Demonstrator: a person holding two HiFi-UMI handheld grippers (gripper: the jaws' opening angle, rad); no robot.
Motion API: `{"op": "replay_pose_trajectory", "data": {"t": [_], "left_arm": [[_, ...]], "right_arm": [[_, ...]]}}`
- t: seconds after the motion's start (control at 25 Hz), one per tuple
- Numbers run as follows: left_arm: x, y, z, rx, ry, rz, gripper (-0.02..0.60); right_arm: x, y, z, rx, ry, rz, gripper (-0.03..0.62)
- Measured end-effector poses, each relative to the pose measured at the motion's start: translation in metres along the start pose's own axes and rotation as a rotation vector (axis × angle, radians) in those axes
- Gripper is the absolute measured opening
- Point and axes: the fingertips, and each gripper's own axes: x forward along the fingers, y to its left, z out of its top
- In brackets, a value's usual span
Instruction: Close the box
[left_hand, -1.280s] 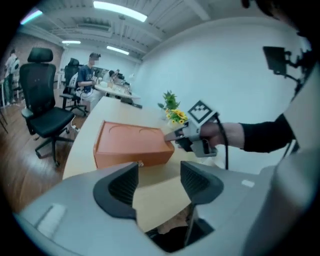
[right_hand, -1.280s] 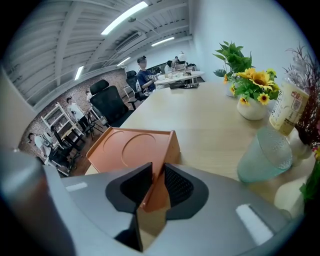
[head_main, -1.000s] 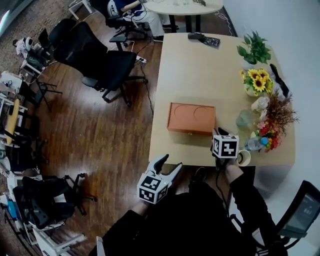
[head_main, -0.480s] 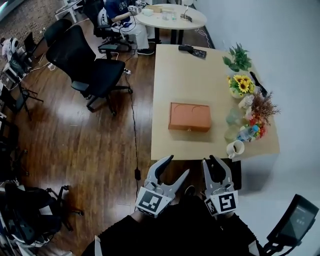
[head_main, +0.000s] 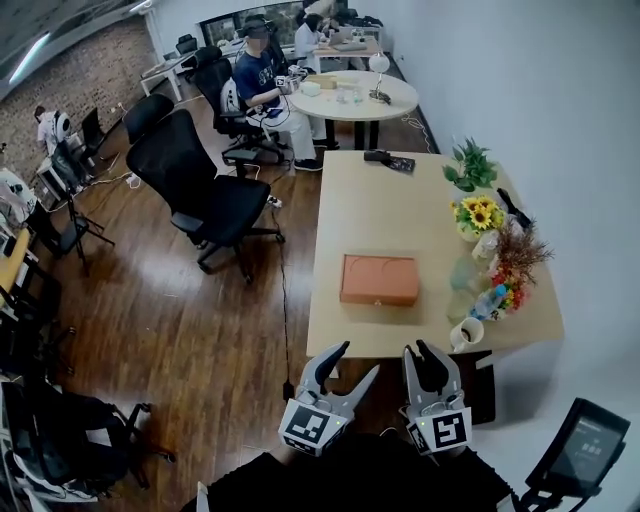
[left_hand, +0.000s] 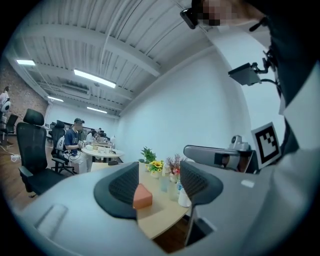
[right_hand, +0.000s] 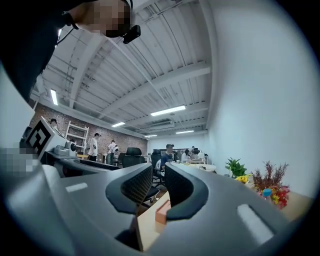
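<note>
The box (head_main: 378, 280) lies flat on the table (head_main: 380, 200) with its lid down, toward the near edge, so the closing looks done. Whether the small catch on its front face is fastened is too small to tell. Both grippers hang off the near edge, well apart from the box. The left gripper (head_main: 352, 360) has its jaws wide apart and holds nothing. The right gripper (head_main: 420, 352) has just been closing its jaws; only a narrow gap is left and nothing sits in it. Beside the box, along the wall side, stand a glass (head_main: 460, 272), a bottle (head_main: 490, 302), a mug (head_main: 462, 333) and sunflowers (head_main: 480, 215). None touches the box or blocks the way to it.
</note>
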Motion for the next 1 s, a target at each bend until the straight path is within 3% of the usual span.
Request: {"op": "replay_pose_trajectory", "data": {"t": [0.32,1.0], "left_arm": [[0.004,-0.008,-0.007,0.038,0.049,-0.002,0.242],[0.003,-0.006,-0.017,0.022,0.07,0.005,0.241]], "right_arm": [[-0.007,0.0,-0.013,-0.001,0.021,0.029,0.074],[-0.01,-0.001,-0.02,0.032,0.036,0.029,0.074]]}}
